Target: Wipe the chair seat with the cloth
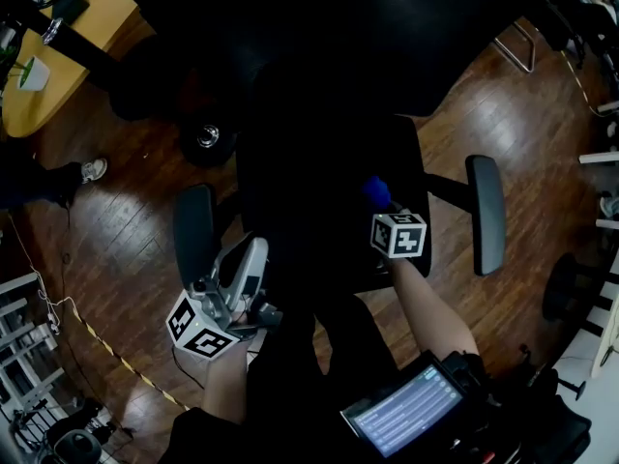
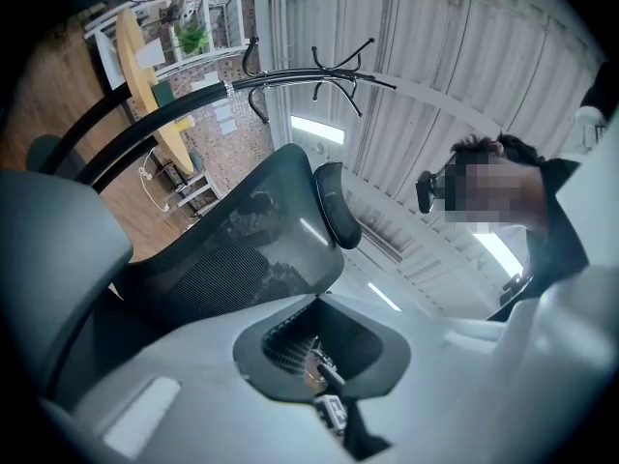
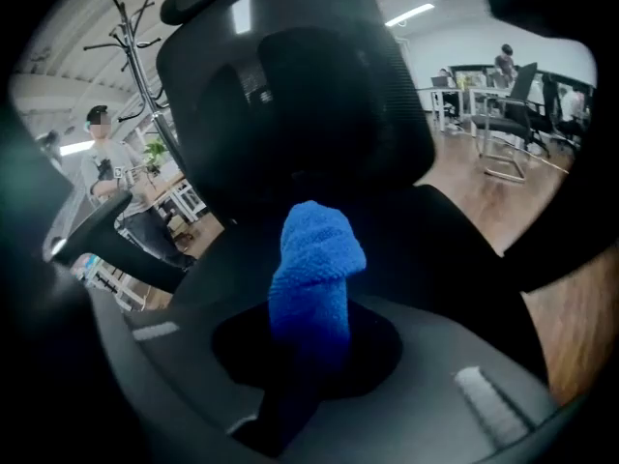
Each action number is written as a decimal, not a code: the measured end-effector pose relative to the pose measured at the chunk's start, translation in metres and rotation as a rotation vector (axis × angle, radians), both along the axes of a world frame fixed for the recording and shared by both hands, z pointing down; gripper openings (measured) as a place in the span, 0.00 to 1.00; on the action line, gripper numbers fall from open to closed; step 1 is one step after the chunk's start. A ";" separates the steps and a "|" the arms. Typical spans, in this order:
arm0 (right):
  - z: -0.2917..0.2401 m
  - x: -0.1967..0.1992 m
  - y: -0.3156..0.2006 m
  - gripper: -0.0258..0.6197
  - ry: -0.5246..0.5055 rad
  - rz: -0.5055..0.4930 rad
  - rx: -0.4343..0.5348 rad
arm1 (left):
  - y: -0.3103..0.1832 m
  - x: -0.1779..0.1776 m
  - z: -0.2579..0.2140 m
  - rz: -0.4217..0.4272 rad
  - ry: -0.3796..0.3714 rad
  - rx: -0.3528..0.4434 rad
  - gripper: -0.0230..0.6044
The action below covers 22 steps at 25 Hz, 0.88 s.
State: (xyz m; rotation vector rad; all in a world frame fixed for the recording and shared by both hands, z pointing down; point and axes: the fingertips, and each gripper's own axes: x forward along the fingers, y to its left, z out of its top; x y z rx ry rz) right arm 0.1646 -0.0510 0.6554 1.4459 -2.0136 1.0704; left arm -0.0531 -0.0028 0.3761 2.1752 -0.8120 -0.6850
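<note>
Blue cloth (image 3: 314,259) pinched fast in the right tool (image 3: 309,356) over the middle of the dark chair seat (image 1: 290,201), left tool (image 2: 324,356) closed on nothing off the seat's left edge; risks slipping loose if dragged hard.

Chair seat (image 1: 406,172) mostly lost in shadow, lower end of cloth (image 3: 314,269) buried inside right hand-held gripper (image 3: 309,356)

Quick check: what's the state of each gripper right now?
Left gripper: nothing in it; open or closed cannot be told.
Right gripper: closed on the fluffy blue cloth.
</note>
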 end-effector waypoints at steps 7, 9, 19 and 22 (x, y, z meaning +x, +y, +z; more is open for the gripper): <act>-0.011 -0.138 -0.107 0.11 -0.070 -0.208 0.037 | -0.011 -0.015 0.008 -0.022 0.040 -0.032 0.02; -0.008 -0.172 -0.117 0.11 -0.095 -0.250 0.021 | -0.012 -0.022 0.010 -0.034 0.055 -0.039 0.02; 0.031 -0.273 -0.123 0.11 -0.191 -0.359 -0.070 | -0.020 -0.034 0.009 -0.072 0.116 -0.045 0.02; 0.026 -0.256 -0.129 0.11 -0.188 -0.323 -0.051 | -0.021 -0.033 0.009 -0.072 0.115 -0.043 0.02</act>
